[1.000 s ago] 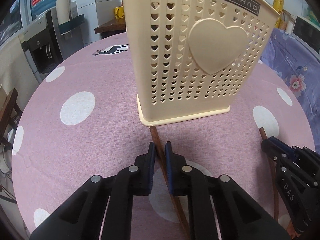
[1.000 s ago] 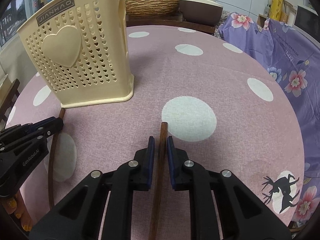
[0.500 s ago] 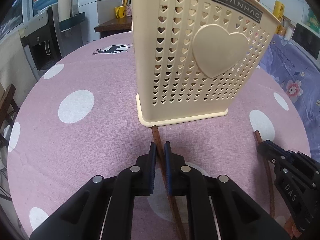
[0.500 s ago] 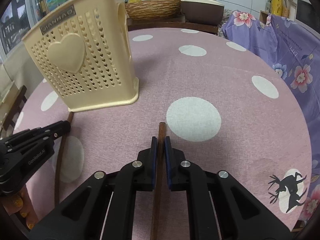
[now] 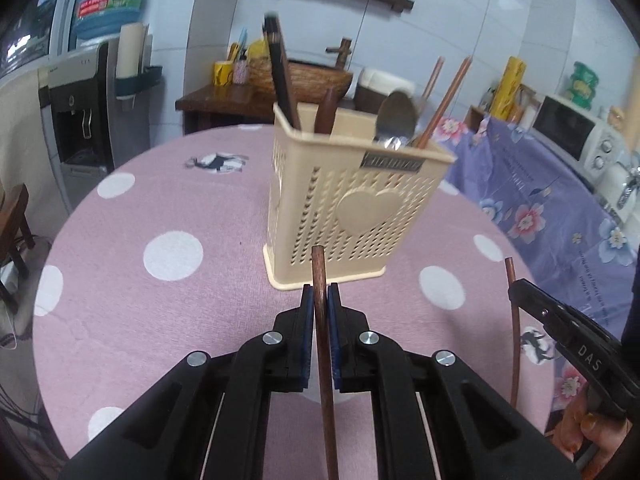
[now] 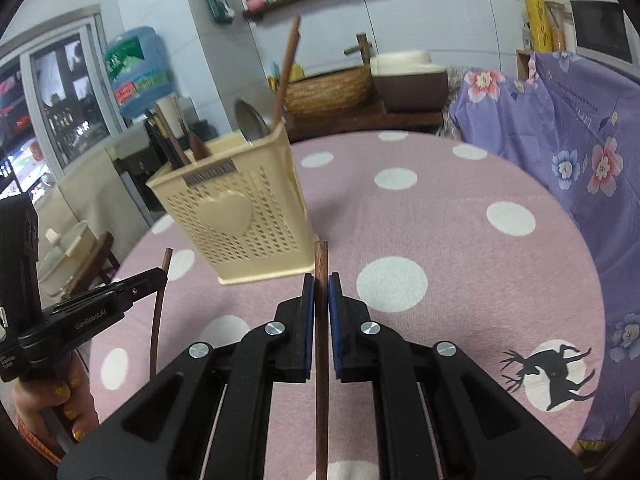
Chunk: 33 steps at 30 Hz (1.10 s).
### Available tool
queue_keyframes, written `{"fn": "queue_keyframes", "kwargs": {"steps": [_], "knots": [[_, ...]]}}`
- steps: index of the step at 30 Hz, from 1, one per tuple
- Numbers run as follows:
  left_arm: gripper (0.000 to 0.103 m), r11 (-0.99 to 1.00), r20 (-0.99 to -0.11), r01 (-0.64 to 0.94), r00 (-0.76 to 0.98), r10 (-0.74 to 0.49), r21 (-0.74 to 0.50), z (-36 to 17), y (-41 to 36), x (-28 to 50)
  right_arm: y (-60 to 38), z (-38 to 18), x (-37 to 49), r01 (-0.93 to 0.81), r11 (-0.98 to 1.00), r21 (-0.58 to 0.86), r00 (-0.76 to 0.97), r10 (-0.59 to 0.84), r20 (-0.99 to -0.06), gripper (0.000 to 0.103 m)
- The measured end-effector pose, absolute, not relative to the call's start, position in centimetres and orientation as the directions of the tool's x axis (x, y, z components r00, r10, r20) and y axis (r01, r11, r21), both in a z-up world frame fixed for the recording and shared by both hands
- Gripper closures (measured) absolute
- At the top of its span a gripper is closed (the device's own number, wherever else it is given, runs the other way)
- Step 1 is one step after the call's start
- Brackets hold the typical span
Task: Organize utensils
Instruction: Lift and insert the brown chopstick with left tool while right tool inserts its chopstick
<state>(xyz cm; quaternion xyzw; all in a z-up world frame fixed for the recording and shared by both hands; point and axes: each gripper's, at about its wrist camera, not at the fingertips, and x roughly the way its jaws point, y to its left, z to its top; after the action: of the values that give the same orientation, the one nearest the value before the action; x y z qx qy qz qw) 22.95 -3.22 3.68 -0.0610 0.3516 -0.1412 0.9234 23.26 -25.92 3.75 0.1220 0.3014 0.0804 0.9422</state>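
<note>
A cream perforated utensil holder (image 5: 352,208) with a heart on its side stands on the pink polka-dot table (image 5: 160,208); it also shows in the right wrist view (image 6: 244,220). It holds a spoon (image 5: 394,120), chopsticks and dark utensils. My left gripper (image 5: 320,300) is shut on a brown chopstick (image 5: 322,320), lifted above the table in front of the holder. My right gripper (image 6: 318,292) is shut on another brown chopstick (image 6: 321,340), lifted to the right of the holder. Each gripper shows in the other's view, the right (image 5: 516,288) and the left (image 6: 162,274).
A purple floral cloth (image 6: 580,152) covers furniture right of the table. A water dispenser (image 5: 80,120) stands at the back left. A wooden side table with a woven basket (image 6: 332,88) is behind the round table. A microwave (image 5: 568,132) sits at far right.
Both grippers have risen from the table, each lifting its chopstick off the cloth. The holder now looks farther and lower, with its contents visible from above the rim.
</note>
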Motion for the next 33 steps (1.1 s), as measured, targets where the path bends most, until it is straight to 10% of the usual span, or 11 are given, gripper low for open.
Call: {"fn": "queue_keyframes", "kwargs": {"steps": [33], "knots": [[0.095,0.926,-0.4,0.312,0.837,-0.374,-0.213,12.6,-0.4,18.6,-25.3,12.6,19.6,-0.227,0.939,0.258,0.891,0.307,-0.334,0.095]]}}
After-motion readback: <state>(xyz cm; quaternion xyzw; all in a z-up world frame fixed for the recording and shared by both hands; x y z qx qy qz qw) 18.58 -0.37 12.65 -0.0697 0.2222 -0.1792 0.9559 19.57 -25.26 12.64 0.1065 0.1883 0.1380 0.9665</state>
